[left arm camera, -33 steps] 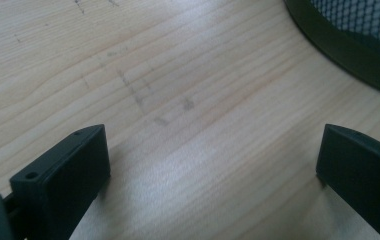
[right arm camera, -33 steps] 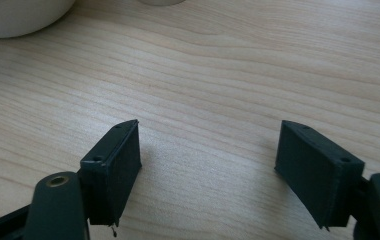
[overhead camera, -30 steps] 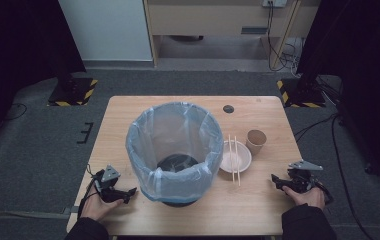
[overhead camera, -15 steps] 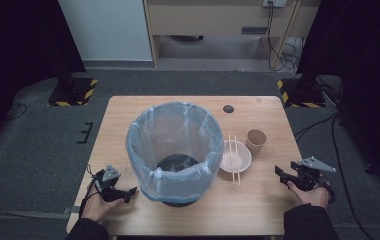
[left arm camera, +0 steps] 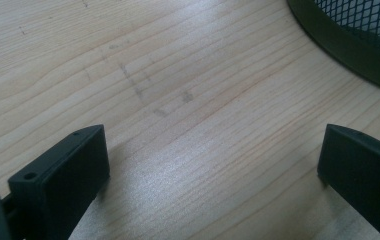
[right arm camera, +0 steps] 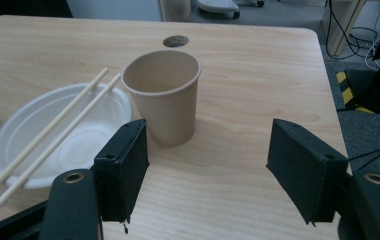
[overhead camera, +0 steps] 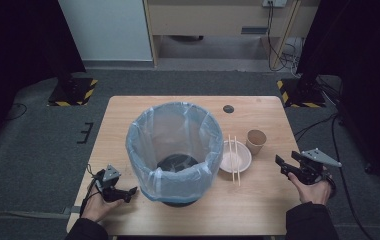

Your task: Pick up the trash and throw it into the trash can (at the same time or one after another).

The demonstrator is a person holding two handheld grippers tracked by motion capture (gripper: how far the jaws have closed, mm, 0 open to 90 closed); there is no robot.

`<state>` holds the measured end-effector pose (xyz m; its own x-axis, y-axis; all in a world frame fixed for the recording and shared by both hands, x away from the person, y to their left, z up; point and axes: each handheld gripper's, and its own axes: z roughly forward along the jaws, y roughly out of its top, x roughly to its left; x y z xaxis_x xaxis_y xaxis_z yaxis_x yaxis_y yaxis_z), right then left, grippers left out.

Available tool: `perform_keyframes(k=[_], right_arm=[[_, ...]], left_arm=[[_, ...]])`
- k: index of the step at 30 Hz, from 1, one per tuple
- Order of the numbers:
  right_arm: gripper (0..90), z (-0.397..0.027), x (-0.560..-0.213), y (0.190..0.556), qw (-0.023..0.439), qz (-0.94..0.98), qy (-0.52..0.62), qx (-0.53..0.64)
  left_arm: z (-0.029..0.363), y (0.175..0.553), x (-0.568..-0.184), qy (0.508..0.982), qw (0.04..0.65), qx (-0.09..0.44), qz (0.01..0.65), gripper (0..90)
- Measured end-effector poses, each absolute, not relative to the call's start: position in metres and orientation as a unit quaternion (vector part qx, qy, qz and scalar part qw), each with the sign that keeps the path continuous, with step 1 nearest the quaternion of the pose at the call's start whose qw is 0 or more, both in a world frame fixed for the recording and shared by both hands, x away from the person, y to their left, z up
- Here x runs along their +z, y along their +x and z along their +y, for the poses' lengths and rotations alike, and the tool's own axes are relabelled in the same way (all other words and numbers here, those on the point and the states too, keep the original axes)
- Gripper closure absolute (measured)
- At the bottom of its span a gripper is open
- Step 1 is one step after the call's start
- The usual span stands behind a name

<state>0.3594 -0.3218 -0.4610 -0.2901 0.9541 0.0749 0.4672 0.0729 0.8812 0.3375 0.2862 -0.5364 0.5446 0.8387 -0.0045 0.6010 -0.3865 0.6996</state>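
R gripper (right arm camera: 205, 175) is wide open, holding nothing, lifted off the table's right edge & aimed at the paper cup (right arm camera: 164, 95). Cup stands upright just beside the white bowl (right arm camera: 53, 135), w/ two chopsticks (right arm camera: 48, 140) lying across that bowl. The bin (overhead camera: 174, 150), lined w/ a blue bag, sits mid-table, left of the bowl. L gripper (left arm camera: 213, 165) rests low over bare wood near the bin's base, jaws also wide, empty. Likely step: grab the cup. Go in level, jaws either side of the cup wall below the rim, squeeze lightly so the paper doesn't crush, & keep the near jaw clear of the bowl rim & sticks.
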Motion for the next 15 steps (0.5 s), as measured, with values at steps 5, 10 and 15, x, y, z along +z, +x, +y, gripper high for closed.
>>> perform_keyframes(k=[5,10,15], right_arm=[[33.1,-0.317,-0.457,0.363,0.285,0.677,0.521,0.435],[33.0,-0.312,-0.449,0.368,0.295,0.677,0.512,0.439],[33.2,-0.312,-0.438,0.374,0.297,0.671,0.507,0.451]], left_arm=[[0.286,0.338,-0.536,0.813,0.333,0.179,0.443,0.0],[0.286,0.338,-0.536,0.813,0.333,0.179,0.443,0.0],[0.286,0.338,-0.537,0.812,0.333,0.180,0.444,0.0]])
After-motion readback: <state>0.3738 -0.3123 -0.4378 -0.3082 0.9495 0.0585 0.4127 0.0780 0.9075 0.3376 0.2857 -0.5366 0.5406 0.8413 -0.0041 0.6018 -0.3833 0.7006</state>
